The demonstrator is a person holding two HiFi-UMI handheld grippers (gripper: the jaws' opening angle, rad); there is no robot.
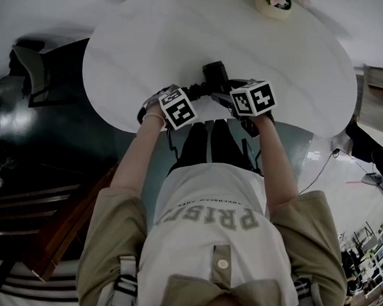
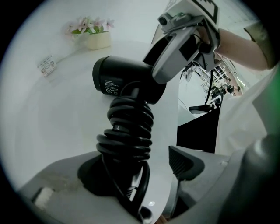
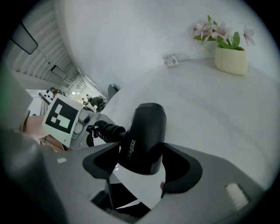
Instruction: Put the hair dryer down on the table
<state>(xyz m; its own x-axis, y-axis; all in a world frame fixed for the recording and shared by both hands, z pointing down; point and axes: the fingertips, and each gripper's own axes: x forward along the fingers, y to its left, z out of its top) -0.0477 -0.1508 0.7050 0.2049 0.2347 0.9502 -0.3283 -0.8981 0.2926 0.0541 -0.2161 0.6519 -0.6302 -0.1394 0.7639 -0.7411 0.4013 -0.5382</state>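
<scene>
White tabletop takes up most of the scene: the round table lies broad and bare ahead of the person, and the black hair dryer sits over its near edge, though no view shows whether it rests on the surface or hangs just above it. The right gripper has its jaws wide but closed on the dryer's barrel, a pad on each side, so it appears to carry the load. The left gripper stands open around the handle: the coiled cord wound there lies against one pad while the other pad is clear of it. To do this well, the dryer probably wants bringing further in from the edge and lowering until barrel and handle both bear on the top. Only then should the right jaws let go, slowly, since a round barrel may roll and the heavy cord could drag it off. The flower pot and the small card are well apart and pose no hindrance
</scene>
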